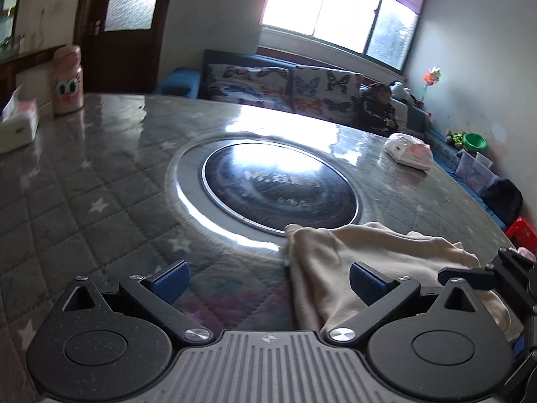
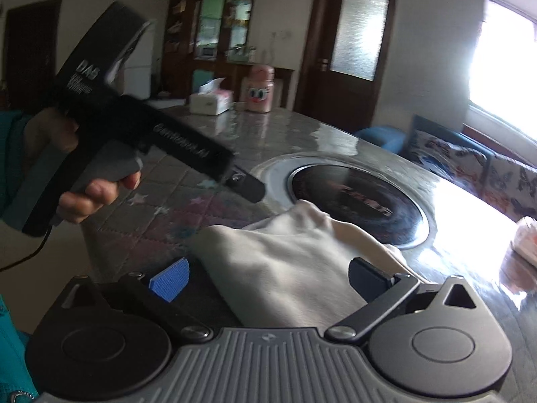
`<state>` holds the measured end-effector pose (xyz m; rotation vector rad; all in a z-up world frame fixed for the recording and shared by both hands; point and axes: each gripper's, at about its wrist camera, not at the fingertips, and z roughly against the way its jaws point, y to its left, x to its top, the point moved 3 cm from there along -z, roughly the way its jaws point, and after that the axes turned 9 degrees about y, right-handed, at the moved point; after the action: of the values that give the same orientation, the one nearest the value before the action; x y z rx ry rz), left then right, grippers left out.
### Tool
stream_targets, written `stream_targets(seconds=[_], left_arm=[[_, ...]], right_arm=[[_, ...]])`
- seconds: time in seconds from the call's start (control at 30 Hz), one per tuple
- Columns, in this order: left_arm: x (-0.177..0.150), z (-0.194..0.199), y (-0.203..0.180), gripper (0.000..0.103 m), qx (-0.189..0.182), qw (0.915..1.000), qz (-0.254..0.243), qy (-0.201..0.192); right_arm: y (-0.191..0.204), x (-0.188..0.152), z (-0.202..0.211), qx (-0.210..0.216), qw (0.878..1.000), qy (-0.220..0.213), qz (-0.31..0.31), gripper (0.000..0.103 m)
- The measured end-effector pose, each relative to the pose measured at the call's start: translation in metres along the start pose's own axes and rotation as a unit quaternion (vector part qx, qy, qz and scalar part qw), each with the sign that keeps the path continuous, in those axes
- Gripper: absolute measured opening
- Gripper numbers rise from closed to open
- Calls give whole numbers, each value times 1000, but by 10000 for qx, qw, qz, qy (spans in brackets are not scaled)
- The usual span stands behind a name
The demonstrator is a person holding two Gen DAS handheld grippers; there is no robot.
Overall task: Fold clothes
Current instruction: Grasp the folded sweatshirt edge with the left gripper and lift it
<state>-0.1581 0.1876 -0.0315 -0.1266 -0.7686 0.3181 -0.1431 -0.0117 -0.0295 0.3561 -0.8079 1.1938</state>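
Note:
A cream-coloured garment (image 1: 362,252) lies crumpled on the quilted table cover near the front edge, its far corner reaching the rim of the round dark cooktop (image 1: 278,184). My left gripper (image 1: 266,280) is open and empty; the cloth's left edge lies between its fingers, near the right pad (image 1: 367,283). In the right wrist view the garment (image 2: 285,255) lies between the open fingers of my right gripper (image 2: 268,278). The left gripper's body (image 2: 188,147), held by a hand, hovers above the table to the left of the cloth.
A white tissue box (image 1: 16,124) and a pink bottle with a cartoon face (image 1: 68,80) stand at the table's far left. A plastic bag (image 1: 409,149) lies at the far right. A sofa with butterfly cushions (image 1: 285,89) stands behind the table (image 1: 84,181), under a window.

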Motion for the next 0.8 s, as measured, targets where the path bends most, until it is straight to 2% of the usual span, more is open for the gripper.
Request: stream_targets(seconds=[0.23,0.27,0.4,0.5,0.67,0.8], left_arm=[[-1,2,6,103,-25,9998,193,76],[-1,2,7,103,-88,9995,283,113],[0,0,11,103,-336,9974,580,256],[1,-3,10,103,-529,9952,749,344],[2,-9,8,103,-964,9877,1114,525],[3,-17,6,102,-1287,9787,1449,676]], right_arm=[[27,9,-17,67,9974,308,644,78],[29,11,-20,99,9970,338,695,72],[39,15,-30,108,9947,424,926,57],[44,17,-37,56,9929,508,1073,41],[35,21,-34,-5,9951,460,872,15],[18,26,-23,133,9987,299,385,11]])
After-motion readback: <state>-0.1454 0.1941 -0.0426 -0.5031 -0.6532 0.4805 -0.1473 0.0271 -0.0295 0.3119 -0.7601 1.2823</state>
